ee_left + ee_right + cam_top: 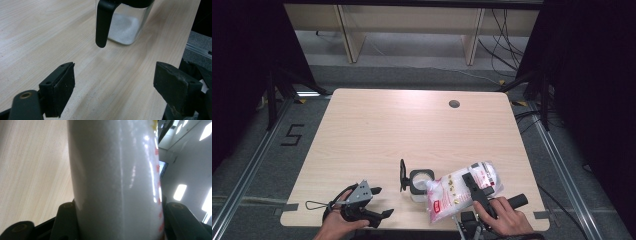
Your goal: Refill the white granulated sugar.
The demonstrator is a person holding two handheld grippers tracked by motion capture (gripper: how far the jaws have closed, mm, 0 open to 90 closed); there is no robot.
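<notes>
A clear square jar [420, 183] with a black rim and an open black lid [402, 175] stands near the table's front edge; white grains lie in its bottom [124, 28]. My right gripper [476, 189] is shut on a white plastic bag [462, 190] with red print, tilted so its corner hangs over the jar's mouth. In the right gripper view the bag [117, 180] bulges between both jaws. My left gripper [379, 202] rests at the front left of the table, open and empty, pointing toward the jar [125, 22], whose black lid [102, 25] hangs down in front.
The light wooden table [402, 130] has a round cable hole [454, 104] at the back right. Dark curtains flank both sides, and a wooden shelf frame [407, 30] stands behind on the floor.
</notes>
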